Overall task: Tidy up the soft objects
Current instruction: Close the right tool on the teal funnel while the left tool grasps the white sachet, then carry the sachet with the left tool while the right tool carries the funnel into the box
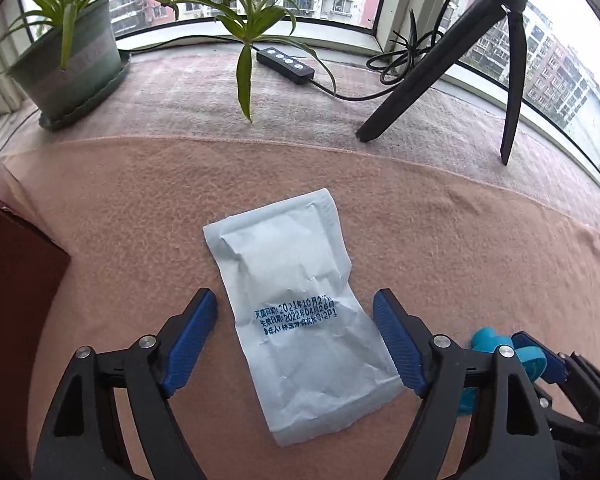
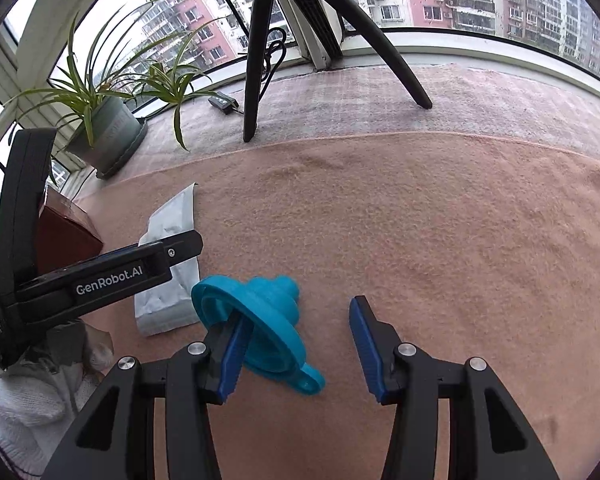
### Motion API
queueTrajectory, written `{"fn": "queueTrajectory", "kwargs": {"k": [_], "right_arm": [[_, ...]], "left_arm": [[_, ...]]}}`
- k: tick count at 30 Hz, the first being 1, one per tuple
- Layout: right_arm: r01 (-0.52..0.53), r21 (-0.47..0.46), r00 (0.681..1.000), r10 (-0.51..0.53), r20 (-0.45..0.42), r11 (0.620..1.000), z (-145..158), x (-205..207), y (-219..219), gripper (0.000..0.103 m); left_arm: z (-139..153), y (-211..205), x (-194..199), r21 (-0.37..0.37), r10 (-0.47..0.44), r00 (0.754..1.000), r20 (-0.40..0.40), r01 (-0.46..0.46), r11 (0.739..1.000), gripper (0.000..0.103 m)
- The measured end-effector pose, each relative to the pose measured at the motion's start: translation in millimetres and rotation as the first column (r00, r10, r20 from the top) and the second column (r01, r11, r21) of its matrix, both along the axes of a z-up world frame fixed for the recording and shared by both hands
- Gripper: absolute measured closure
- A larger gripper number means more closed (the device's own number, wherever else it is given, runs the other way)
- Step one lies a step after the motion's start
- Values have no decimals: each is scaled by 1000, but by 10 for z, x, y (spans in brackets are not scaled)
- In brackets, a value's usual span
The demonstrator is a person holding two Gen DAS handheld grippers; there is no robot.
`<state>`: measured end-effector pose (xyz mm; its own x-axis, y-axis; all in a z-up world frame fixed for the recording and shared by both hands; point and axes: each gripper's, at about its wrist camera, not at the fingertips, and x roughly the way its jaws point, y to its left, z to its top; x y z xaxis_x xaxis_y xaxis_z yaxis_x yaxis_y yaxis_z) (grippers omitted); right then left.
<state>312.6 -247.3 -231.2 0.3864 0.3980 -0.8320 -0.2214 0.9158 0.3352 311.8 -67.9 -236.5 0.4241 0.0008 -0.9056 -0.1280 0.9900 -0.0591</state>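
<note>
A white soft packet (image 1: 296,312) with blue printed dates lies flat on the pink blanket (image 1: 460,260). My left gripper (image 1: 296,336) is open, its blue pads on either side of the packet's near half, low over it. A blue silicone funnel (image 2: 260,328) lies on the blanket to the right of the packet (image 2: 168,264). My right gripper (image 2: 300,344) is open; its left finger (image 2: 232,356) reaches into the funnel's wide rim, its right finger stands apart. The funnel also shows in the left wrist view (image 1: 496,348), mostly hidden behind my left gripper.
A potted spider plant (image 1: 72,60) stands far left by the window. A black tripod (image 1: 480,52) stands far right, with a cable and black inline controller (image 1: 286,62) between them. A dark red box (image 1: 12,280) sits at the left edge. A white-gloved hand (image 2: 32,400) holds the left gripper.
</note>
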Motion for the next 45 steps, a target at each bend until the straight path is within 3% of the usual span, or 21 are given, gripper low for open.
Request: {"fn": "queueTrajectory", "kwargs": {"k": [7, 11, 17, 19, 24, 31, 32, 34, 37, 41, 43, 45], "right_arm": [[6, -42, 1000, -6, 1, 999, 0, -22, -11, 72], [3, -32, 1000, -3, -1, 999, 0, -46, -22, 84], [11, -11, 1000, -11, 8, 1000, 40, -101, -53, 93], [19, -5, 1000, -18, 14, 1000, 62, -143, -78, 94], [32, 15, 999, -32, 25, 999, 122, -289, -149, 94], [19, 5, 1000, -19, 20, 1000, 141, -420, -117, 94], [19, 5, 1000, -19, 23, 1000, 154, -434, -117, 94], [21, 8, 999, -21, 28, 1000, 172, -446, -127, 94], [28, 16, 999, -29, 33, 999, 196, -447, -154, 94], [31, 21, 999, -32, 40, 999, 215, -463, -189, 94], [32, 20, 999, -33, 41, 999, 209, -471, -198, 94], [34, 21, 999, -34, 39, 999, 198, -475, -207, 94]], "left_arm": [[34, 85, -105, 28, 14, 999, 46, -15, 999, 46], [56, 159, -176, 7, 12, 999, 50, -13, 1000, 50], [123, 317, -411, -54, 21, 998, 60, -18, 998, 59], [165, 361, -555, -58, 25, 997, 73, -20, 998, 74], [130, 411, -757, -76, 6, 996, 84, 1, 997, 74], [131, 406, -731, -114, 13, 998, 58, -7, 993, 72], [135, 395, -726, -109, 14, 998, 57, -8, 994, 69], [114, 363, -710, -117, 4, 999, 39, 0, 993, 48], [76, 242, -682, -80, -26, 999, 22, 28, 996, 38], [42, 116, -624, 13, -43, 998, 41, 42, 999, 38], [42, 111, -589, 47, -34, 998, 60, 31, 998, 53], [49, 162, -554, 35, -21, 998, 67, 19, 999, 59]]}}
